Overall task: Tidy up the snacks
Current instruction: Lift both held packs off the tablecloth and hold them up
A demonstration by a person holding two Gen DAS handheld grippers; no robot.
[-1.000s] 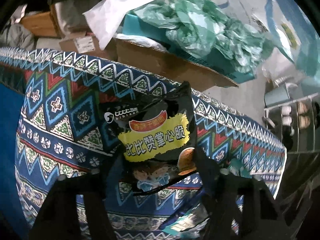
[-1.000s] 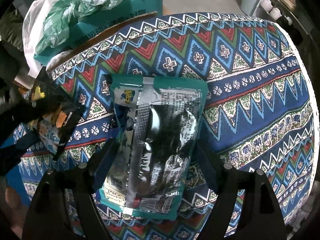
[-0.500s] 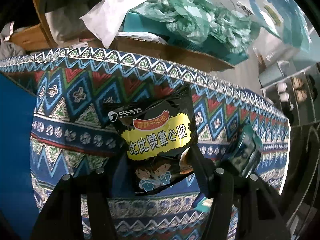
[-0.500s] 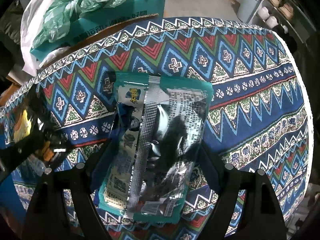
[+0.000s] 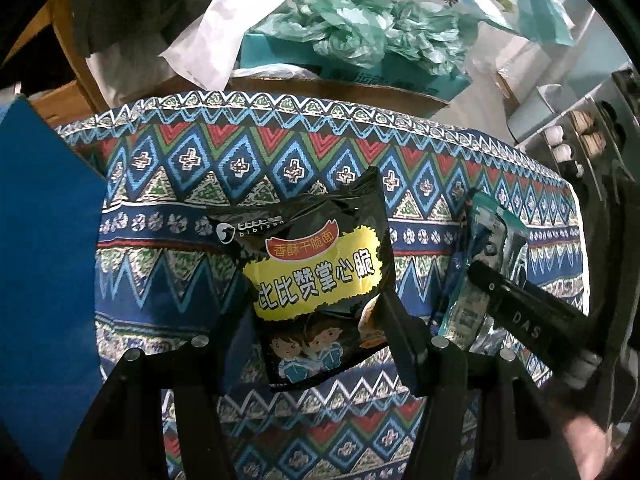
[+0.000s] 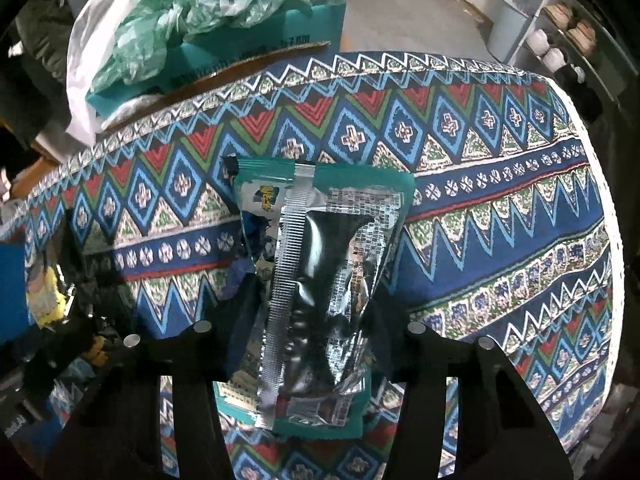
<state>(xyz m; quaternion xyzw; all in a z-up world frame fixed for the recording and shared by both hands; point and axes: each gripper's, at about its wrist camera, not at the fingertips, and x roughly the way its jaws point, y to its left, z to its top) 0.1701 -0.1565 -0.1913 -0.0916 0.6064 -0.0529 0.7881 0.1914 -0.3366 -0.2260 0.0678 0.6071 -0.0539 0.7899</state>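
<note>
1. Black crispy-noodle snack packet [image 5: 316, 280]. Yellow label panel, cartoon figures at the lower end. Held between the fingers of the left hand-held gripper [image 5: 320, 320], which stands partly open with the pads pressing the packet's lower side edges. The packet hangs over the patterned cloth [image 5: 180, 200]; whether its top touches the cloth I cannot tell. Judged light, air-puffed and crinkly, with brittle contents: firm squeezing likely crushes them. Best hold: the flat crimped seams, not the belly.

2. Teal-and-silver foil snack pouch [image 6: 320, 280]. Back side up, long centre seam showing. It sits between the fingers of the right hand-held gripper [image 6: 312, 328], whose jaws have just been closing. The pads now meet its sides about mid-length, and the foil narrows there. Judged light, soft and slippery; film may slide or buckle under side pressure. Best hold: across the narrow waist or the sealed end.

3. Relative places. In the left wrist view the pouch lies at 3 o'clock of the black packet, well apart. Both are over the same patterned cloth.

4. Surroundings. Cardboard box [image 5: 340, 88] with crumpled green plastic bags [image 5: 360, 32] at 12 o'clock beyond the cloth edge.
</note>
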